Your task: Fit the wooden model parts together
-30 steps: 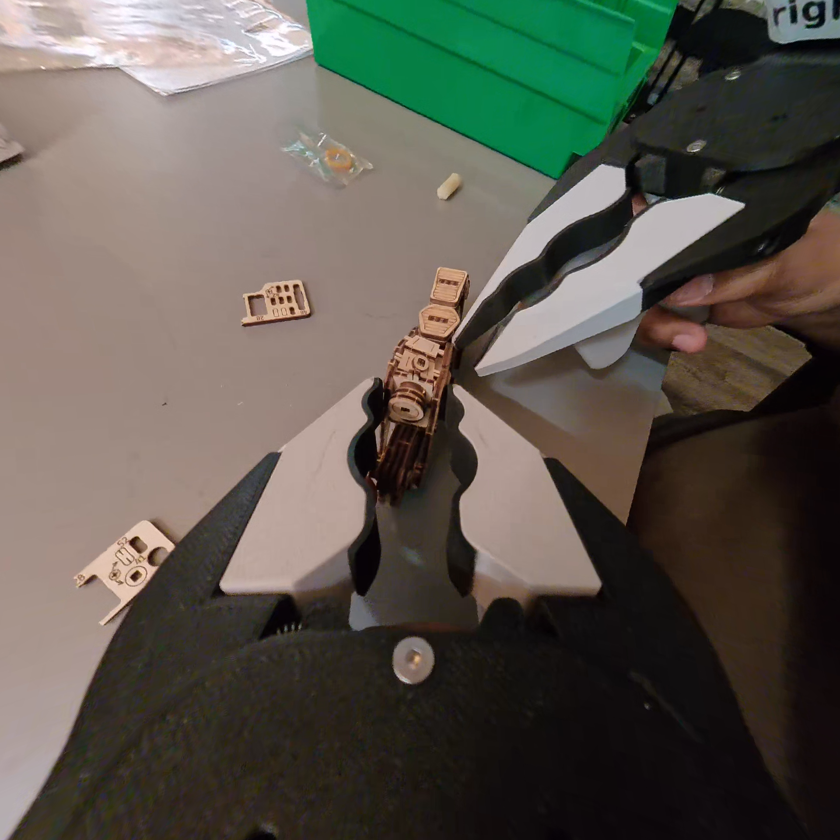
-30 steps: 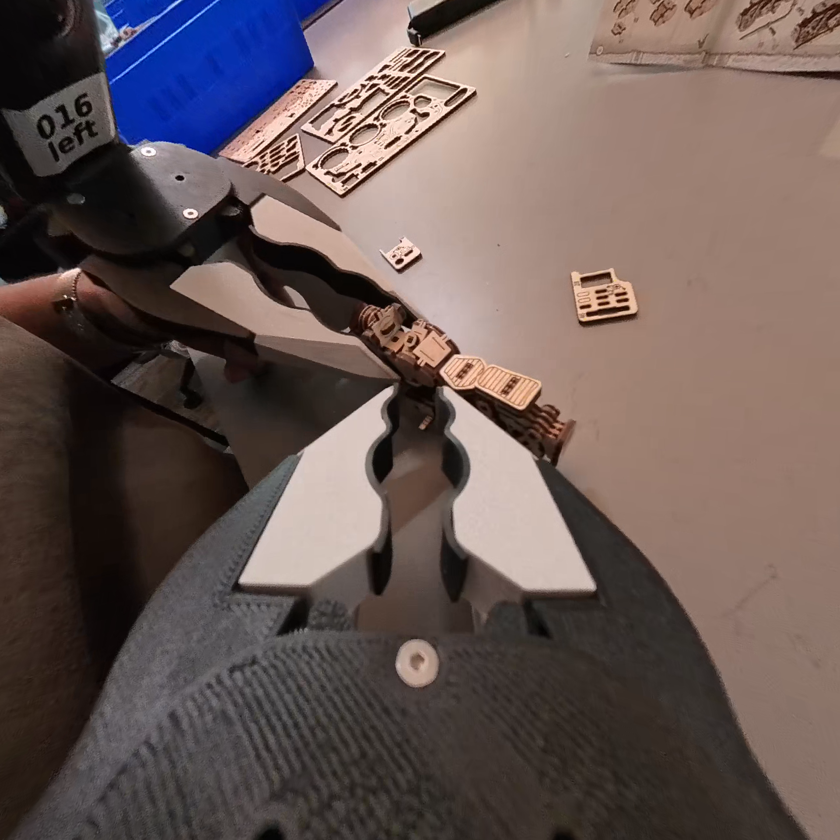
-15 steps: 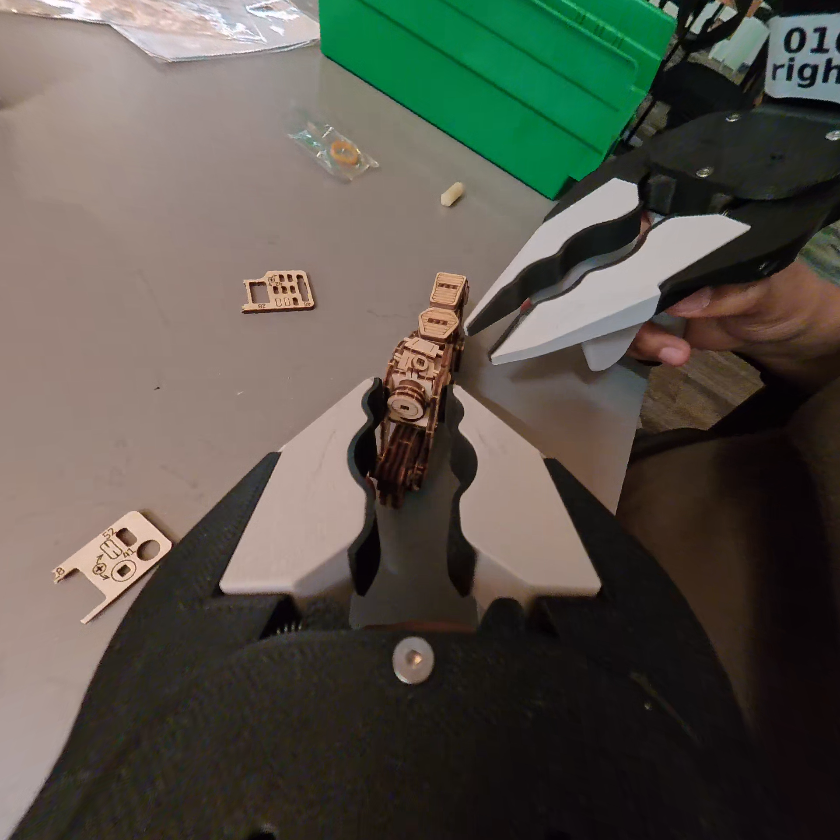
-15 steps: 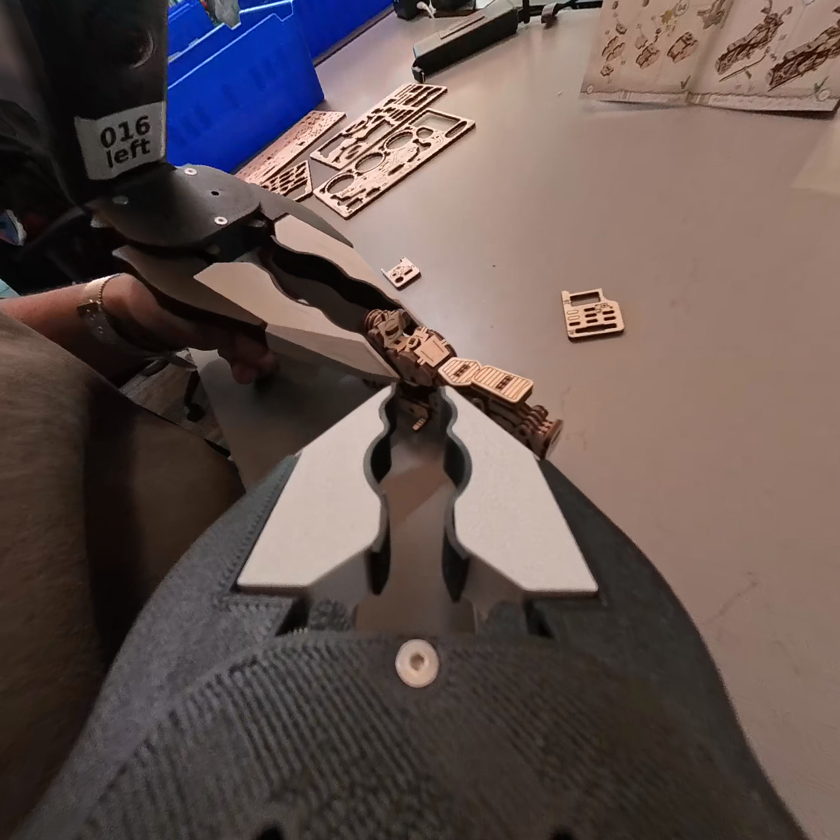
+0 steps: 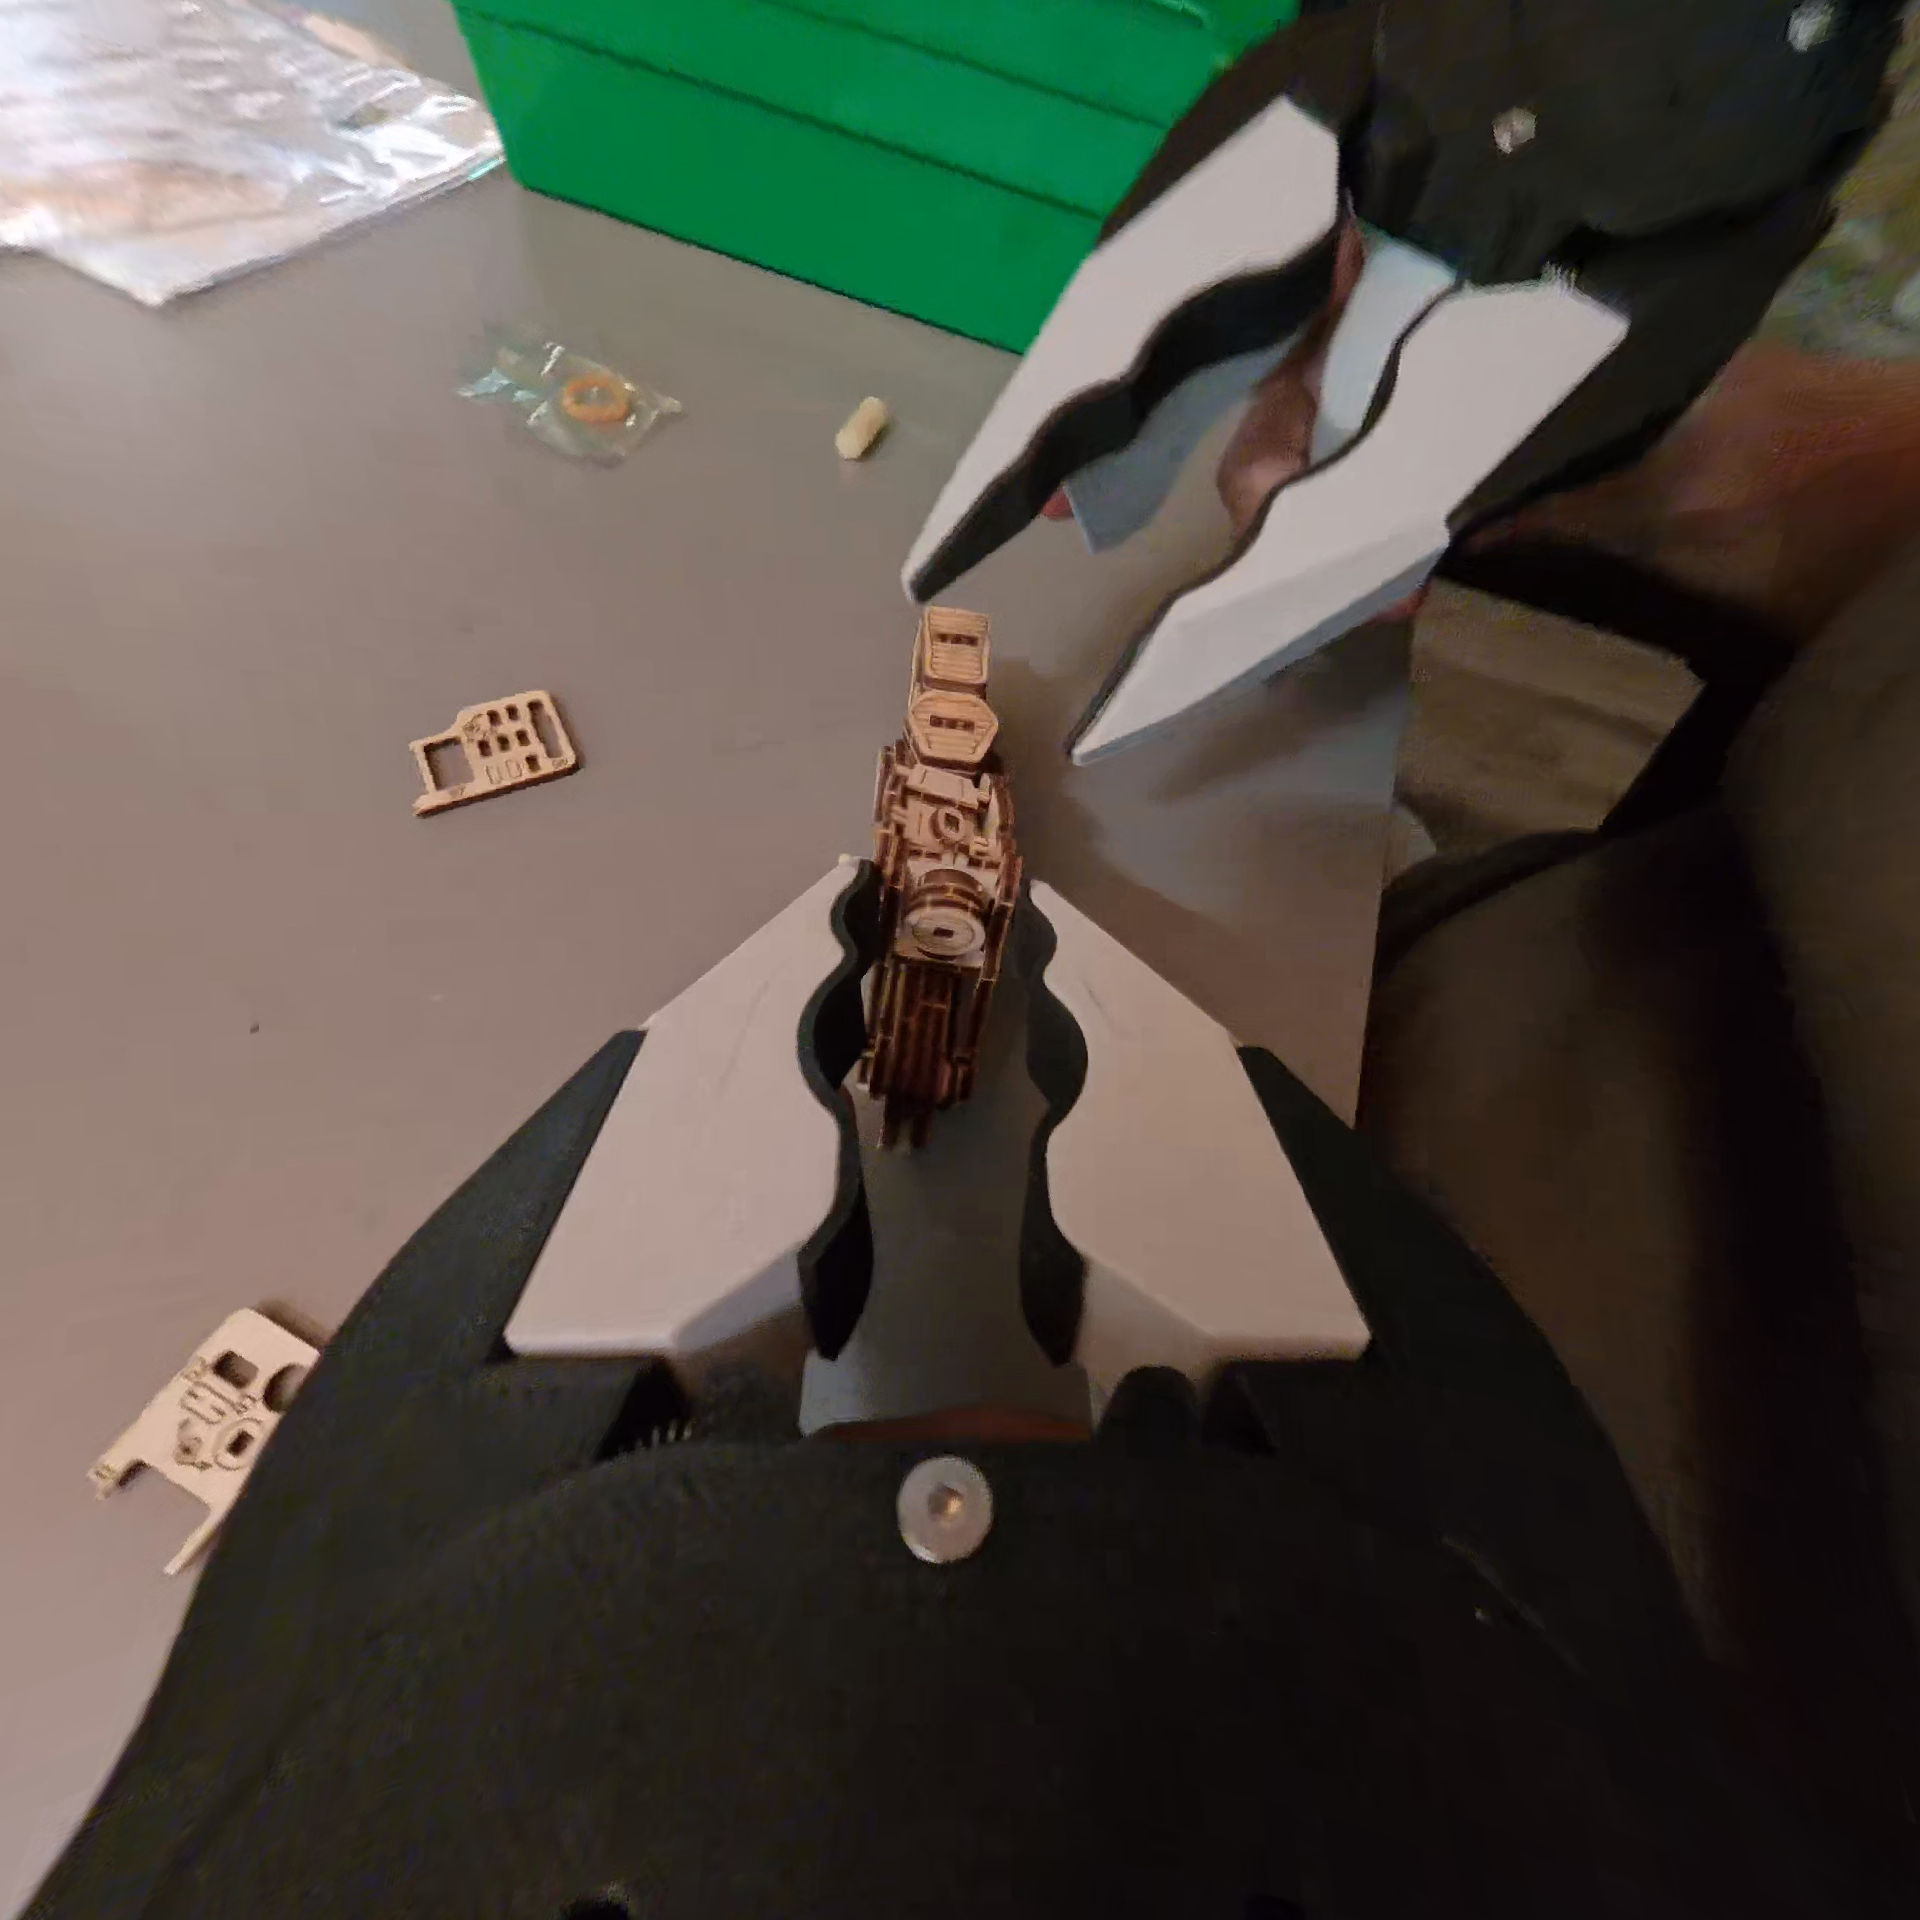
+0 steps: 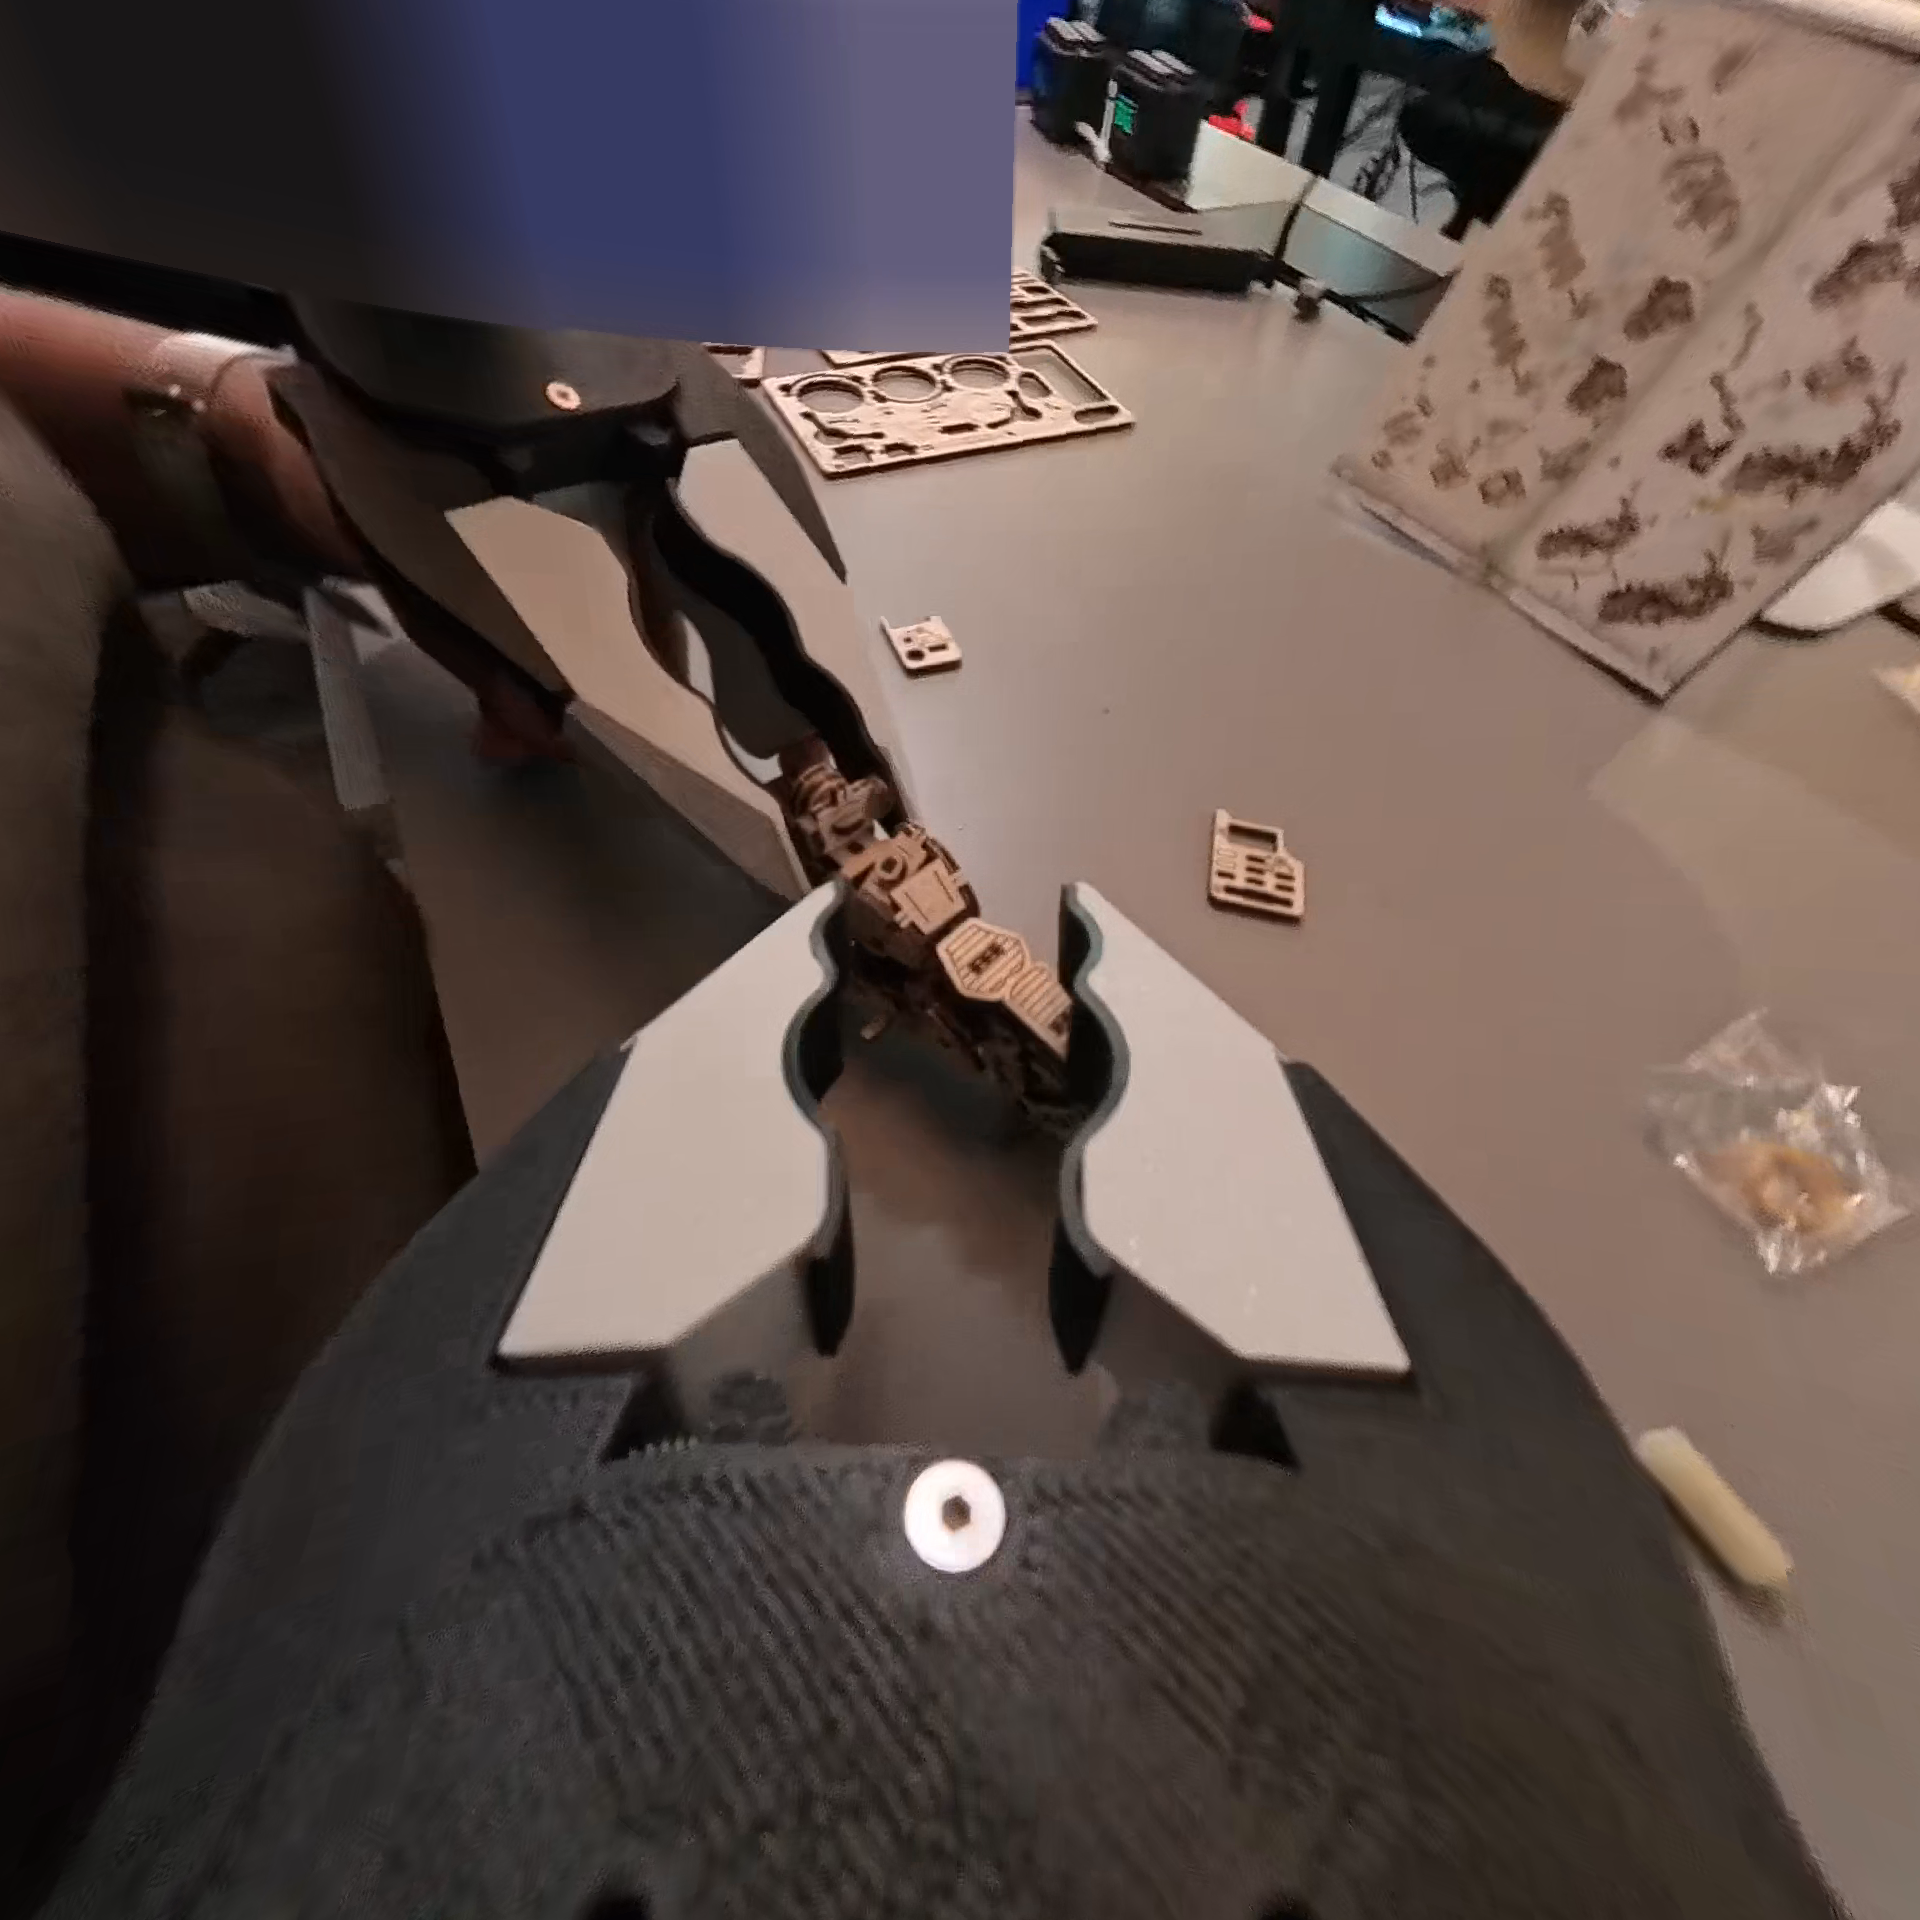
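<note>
The wooden model [image 5: 940, 831], a narrow brown assembly with pale panels on top, is clamped at its near end between my left gripper's [image 5: 943, 883] fingers, above the grey table [image 5: 312, 935]. My right gripper [image 5: 997, 665] is open just beyond the model's far end, on the right. In the right wrist view my right gripper [image 6: 951, 899] is open, and the model's [image 6: 987, 961] far end lies between its fingers. I cannot tell whether they touch. The left gripper [image 6: 821, 821] holds the model from the upper left.
Flat wooden pieces lie on the table [image 5: 497, 750] [image 5: 203, 1423] [image 6: 920, 644]. A green bin [image 5: 831, 135], a small bag with a ring [image 5: 582, 400] and a pale peg [image 5: 862, 426] are farther off. Wooden part sheets [image 6: 945, 410] and an instruction sheet [image 6: 1662, 343] lie beyond. Less than 4 cm separates the two grippers' tips.
My right gripper was shut beside the model and has opened wide, swinging round so its fingers stand on either side of the model's far end. The left gripper keeps holding the model.
</note>
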